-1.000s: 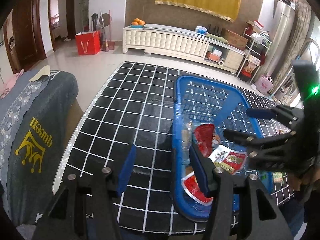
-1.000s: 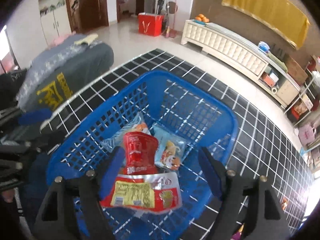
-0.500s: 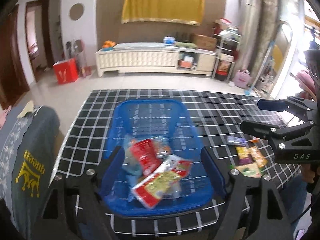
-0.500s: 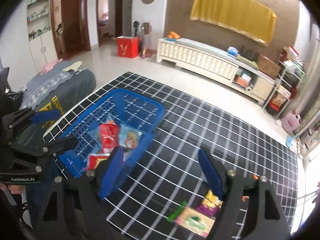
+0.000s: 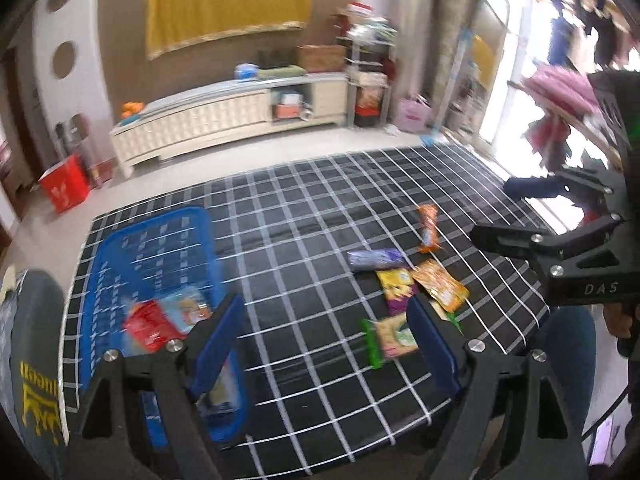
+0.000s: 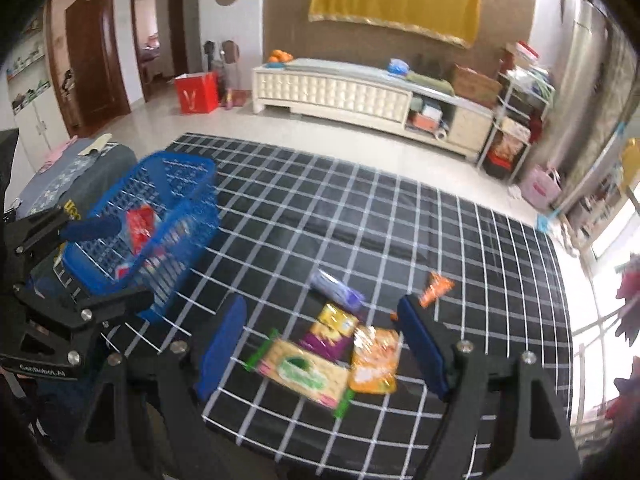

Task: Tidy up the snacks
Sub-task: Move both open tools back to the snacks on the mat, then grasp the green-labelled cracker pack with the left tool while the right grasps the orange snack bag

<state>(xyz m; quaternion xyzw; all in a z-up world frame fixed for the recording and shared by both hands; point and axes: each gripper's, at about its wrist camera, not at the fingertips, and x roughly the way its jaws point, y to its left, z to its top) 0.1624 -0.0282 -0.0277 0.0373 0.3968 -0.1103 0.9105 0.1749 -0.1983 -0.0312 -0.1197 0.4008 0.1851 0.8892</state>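
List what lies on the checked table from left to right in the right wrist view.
Blue basket holding a red packet → green-edged cracker pack → purple pouch → orange-yellow pouch → small orange packet.

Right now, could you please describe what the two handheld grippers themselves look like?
Both are matte black plastic frames with silver screws and blue padded fingers. The left gripper shows white lettering in the right wrist view, only partly legible; the right gripper reads "DAS" and shows a green light in the left wrist view.
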